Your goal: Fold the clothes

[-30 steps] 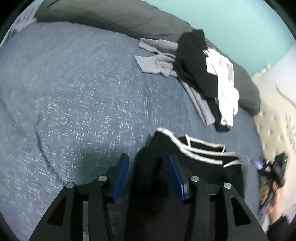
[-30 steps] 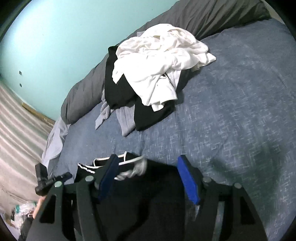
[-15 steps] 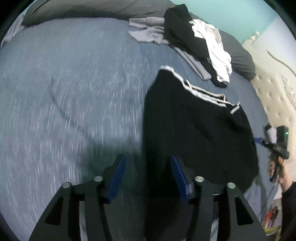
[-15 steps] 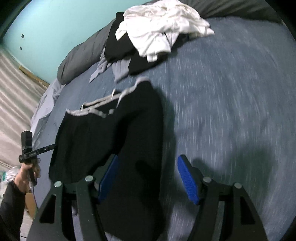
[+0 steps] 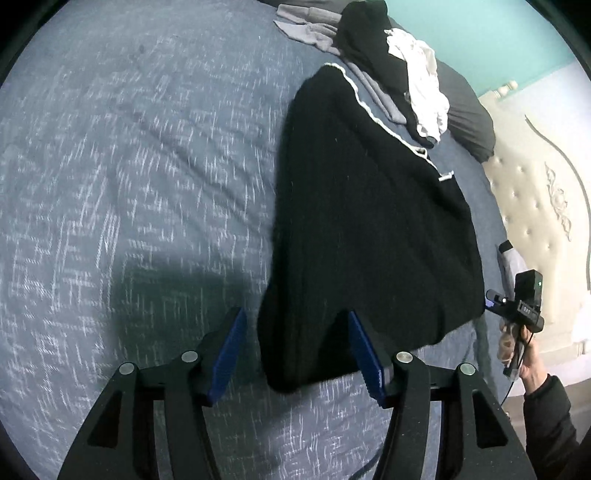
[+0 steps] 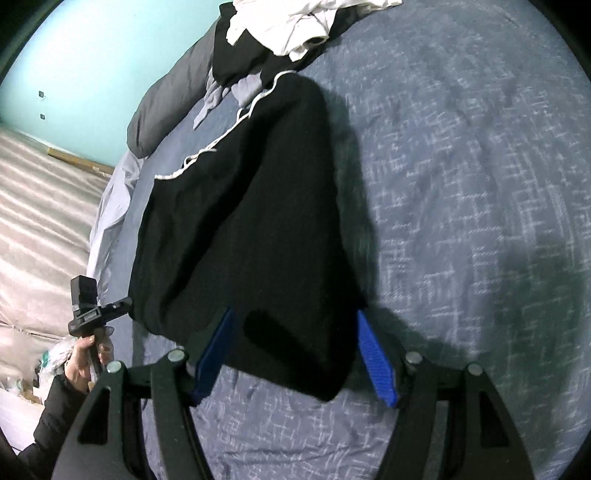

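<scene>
Presently the black garment [image 5: 369, 221] with white trim lies spread flat on the blue-grey bedspread [image 5: 129, 184], its near corners reaching between the blue pads of both grippers. Left gripper [image 5: 295, 354]: jaws have just been opening, pads standing clear of the cloth, released. Right gripper [image 6: 295, 354]: jaws parted, the near right corner of the garment between them; whether the pads press it, I cannot tell. A pile of unfolded clothes [image 6: 295, 29] sits at the far end, touching the garment's far edge.
</scene>
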The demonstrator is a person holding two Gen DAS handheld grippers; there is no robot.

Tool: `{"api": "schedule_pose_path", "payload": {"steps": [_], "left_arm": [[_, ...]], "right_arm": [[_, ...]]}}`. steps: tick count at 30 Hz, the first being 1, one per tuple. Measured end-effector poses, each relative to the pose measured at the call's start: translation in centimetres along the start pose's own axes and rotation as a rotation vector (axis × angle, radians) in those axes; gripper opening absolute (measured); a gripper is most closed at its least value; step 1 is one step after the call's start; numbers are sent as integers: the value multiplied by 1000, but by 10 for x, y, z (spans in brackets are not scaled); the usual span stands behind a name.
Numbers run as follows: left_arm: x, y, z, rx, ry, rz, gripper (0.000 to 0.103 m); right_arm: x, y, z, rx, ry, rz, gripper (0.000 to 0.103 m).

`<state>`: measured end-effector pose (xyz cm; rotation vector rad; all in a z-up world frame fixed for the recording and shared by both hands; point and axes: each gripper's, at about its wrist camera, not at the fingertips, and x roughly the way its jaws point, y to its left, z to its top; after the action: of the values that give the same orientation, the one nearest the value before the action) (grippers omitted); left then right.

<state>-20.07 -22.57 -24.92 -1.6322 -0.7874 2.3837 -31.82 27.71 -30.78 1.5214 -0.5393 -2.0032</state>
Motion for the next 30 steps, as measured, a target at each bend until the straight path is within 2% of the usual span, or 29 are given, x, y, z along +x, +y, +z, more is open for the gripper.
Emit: {"api": "schedule_pose_path", "payload": {"steps": [5,9,11,13,14,15,16,22,30], "left_arm": [[6,-5,-2,16,4,7,61],[10,-9,0,25,7,11,60],[13,-10,-1,29,10,11,52],[15,-12,0,35,12,11,32],[14,-15,0,42,12,13,29],[14,-18,1,48,12,14,19],[14,-20,2,55,12,16,16],[3,-33,7,85,1,21,12],[-32,-53,8,116,-23,-9,11]], "right_arm": [[13,14,-1,-44,23,-44,68],[21,20,-2,-55,32,-84,52],[22,21,-3,-66,28,-102,43],[21,23,-4,-83,22,-122,24],[19,25,-5,-91,19,-137,21],[17,26,-5,-102,17,-148,16],[16,28,-5,-110,16,-154,13],[5,39,0,-120,-13,-138,9],[-39,62,1,-172,-48,-87,7]]}}
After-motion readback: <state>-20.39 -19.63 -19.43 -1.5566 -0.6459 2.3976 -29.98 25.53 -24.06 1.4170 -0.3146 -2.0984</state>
